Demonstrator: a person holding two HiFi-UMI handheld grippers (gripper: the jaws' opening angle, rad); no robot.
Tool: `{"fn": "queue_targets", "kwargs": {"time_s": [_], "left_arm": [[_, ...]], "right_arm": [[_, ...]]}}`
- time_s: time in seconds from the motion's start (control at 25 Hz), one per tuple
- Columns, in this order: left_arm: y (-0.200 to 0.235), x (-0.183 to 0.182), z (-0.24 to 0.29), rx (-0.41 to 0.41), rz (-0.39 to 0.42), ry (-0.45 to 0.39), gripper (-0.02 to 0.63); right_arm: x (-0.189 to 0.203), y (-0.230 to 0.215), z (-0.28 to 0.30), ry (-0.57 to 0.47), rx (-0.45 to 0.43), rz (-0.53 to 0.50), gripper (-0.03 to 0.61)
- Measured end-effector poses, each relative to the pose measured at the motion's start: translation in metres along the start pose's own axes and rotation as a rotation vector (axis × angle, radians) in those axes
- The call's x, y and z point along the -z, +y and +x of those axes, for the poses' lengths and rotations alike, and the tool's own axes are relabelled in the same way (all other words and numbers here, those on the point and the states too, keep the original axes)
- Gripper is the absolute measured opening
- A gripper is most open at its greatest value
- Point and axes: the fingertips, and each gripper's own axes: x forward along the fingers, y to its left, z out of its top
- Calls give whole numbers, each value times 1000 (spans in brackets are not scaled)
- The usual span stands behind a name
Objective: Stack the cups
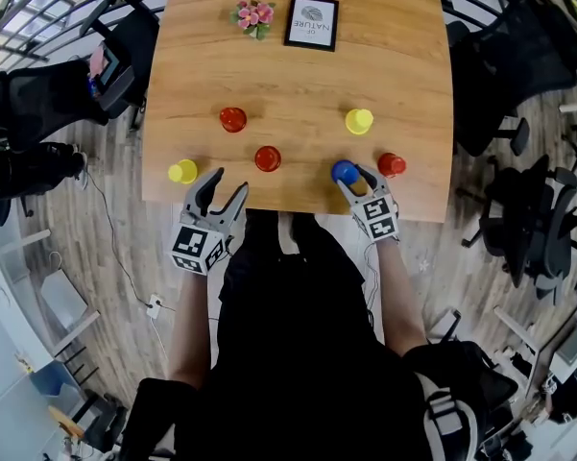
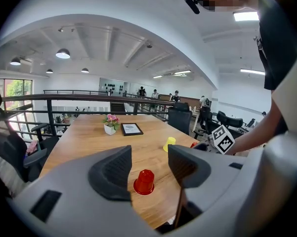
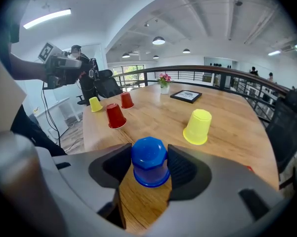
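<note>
Now right tongs [image 1: 351,175], nose down, snug on blue cup [image 3: 149,163] (left tongs [image 1: 228,185] wide, empty).

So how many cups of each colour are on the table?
Red cups: 3
Yellow cups: 2
Blue cup: 1
Total: 6 cups
</note>
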Motion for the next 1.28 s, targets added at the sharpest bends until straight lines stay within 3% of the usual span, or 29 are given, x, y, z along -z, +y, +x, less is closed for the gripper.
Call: {"fn": "queue_targets", "kwargs": {"time_s": [1.28], "left_arm": [[55, 4, -17, -43, -42, 10, 253]], "right_arm": [[-63, 62, 75, -9, -140, -65, 239]]}}
